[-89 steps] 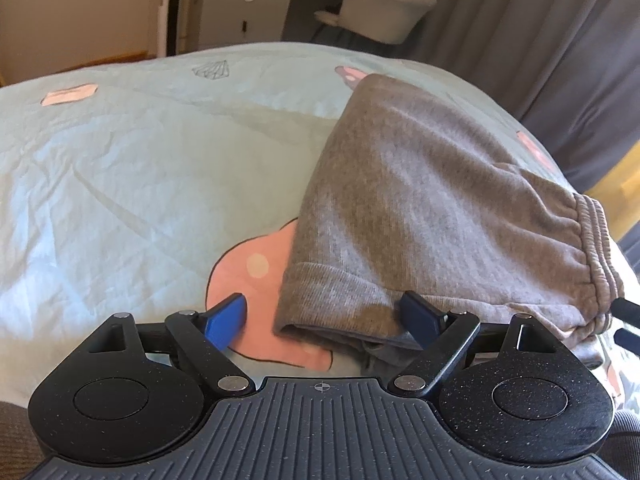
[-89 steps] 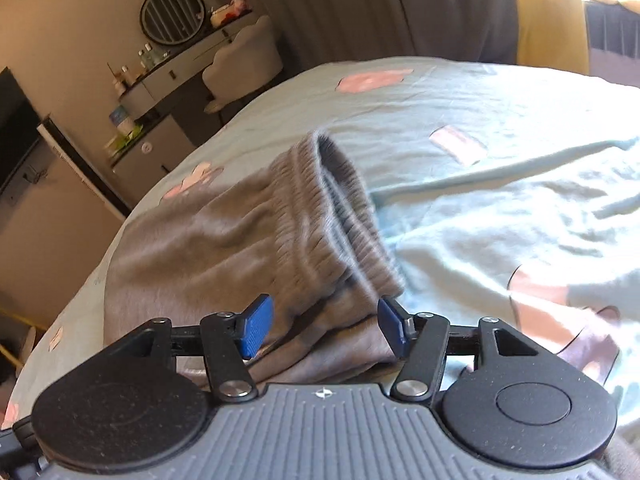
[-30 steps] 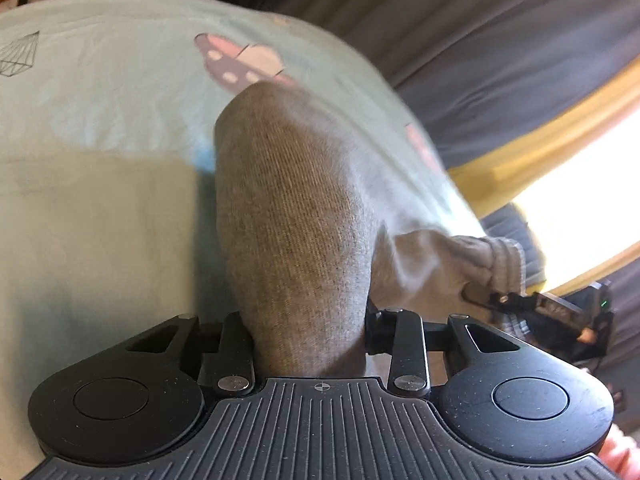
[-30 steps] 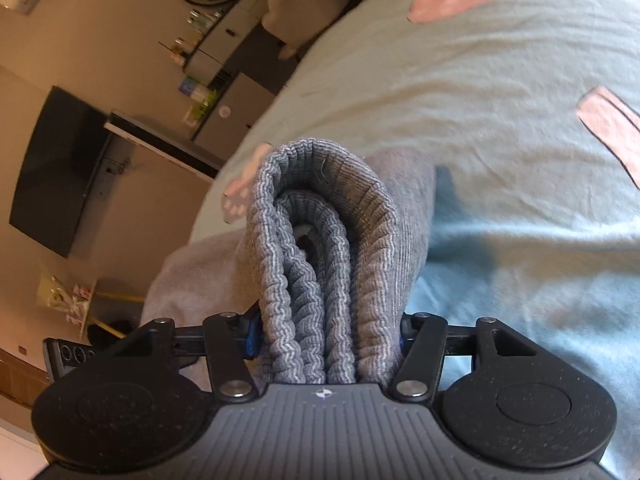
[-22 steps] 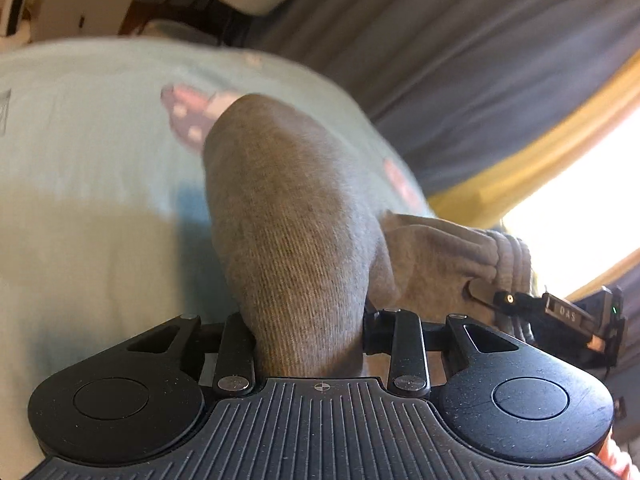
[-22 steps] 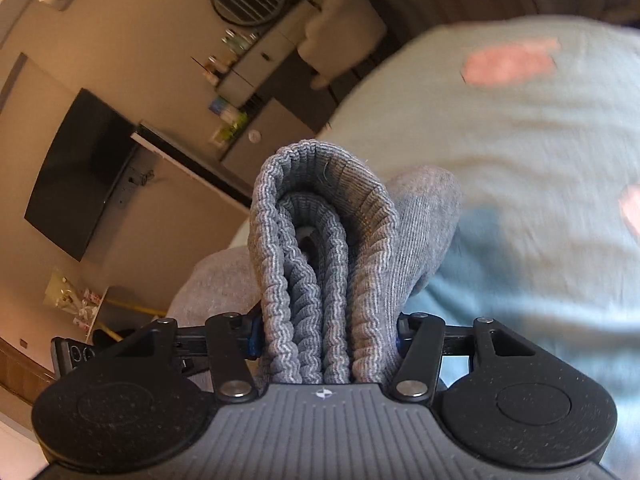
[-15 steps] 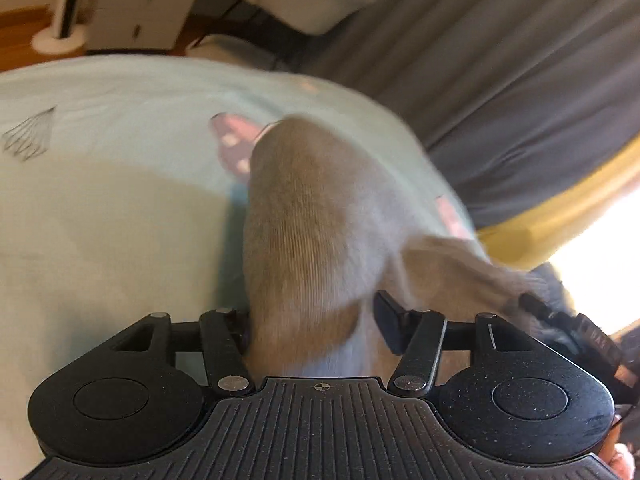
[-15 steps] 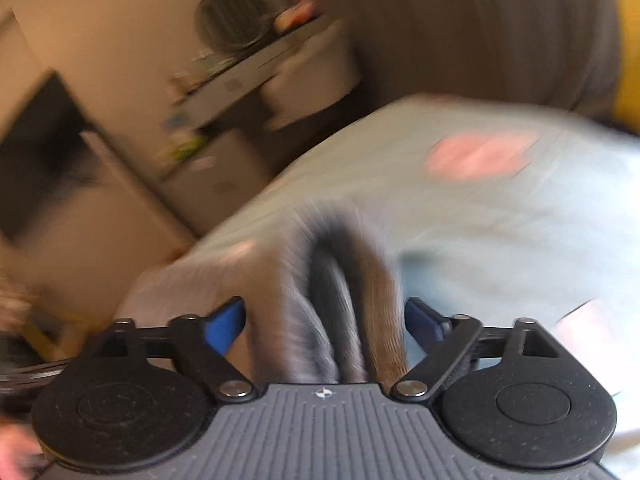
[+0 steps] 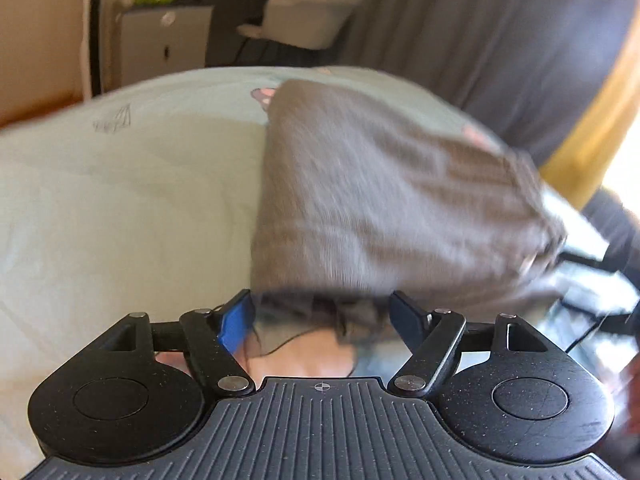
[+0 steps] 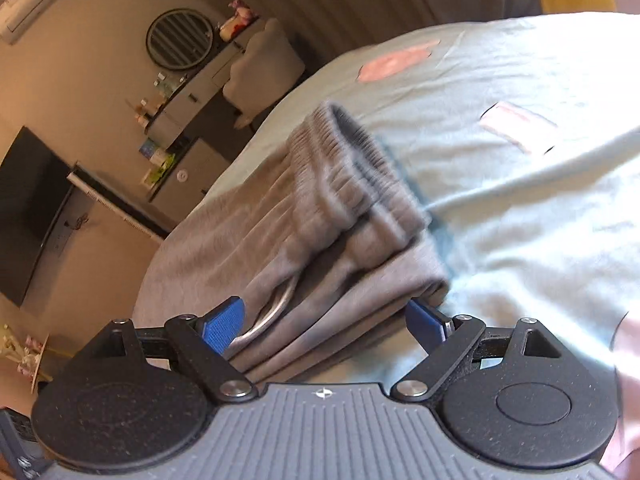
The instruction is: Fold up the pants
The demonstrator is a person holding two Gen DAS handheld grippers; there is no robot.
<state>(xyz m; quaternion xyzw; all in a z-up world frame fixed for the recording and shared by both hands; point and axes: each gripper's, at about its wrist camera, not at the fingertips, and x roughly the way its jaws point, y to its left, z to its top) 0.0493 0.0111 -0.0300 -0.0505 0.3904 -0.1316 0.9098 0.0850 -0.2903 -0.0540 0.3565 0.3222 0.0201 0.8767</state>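
The folded grey knit pants (image 9: 384, 200) lie on the pale green bedsheet (image 9: 120, 200), with the left claw (image 9: 322, 320) and right claw (image 10: 324, 320) both just spread wide, gripping nothing.

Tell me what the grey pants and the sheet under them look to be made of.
Grey pants: likely a soft cotton-blend knit, matte; the waistband is ribbed and gathered like elastic.
Bed sheet: apparently thin woven cotton, pale mint with pink printed patches; it creases finely and lies flat. Motion blur leaves the exact fibres open.

The pants (image 9: 384, 200) are smeared by motion blur in the left wrist view; at the right edge a dark shape, perhaps the other gripper, is cut off.
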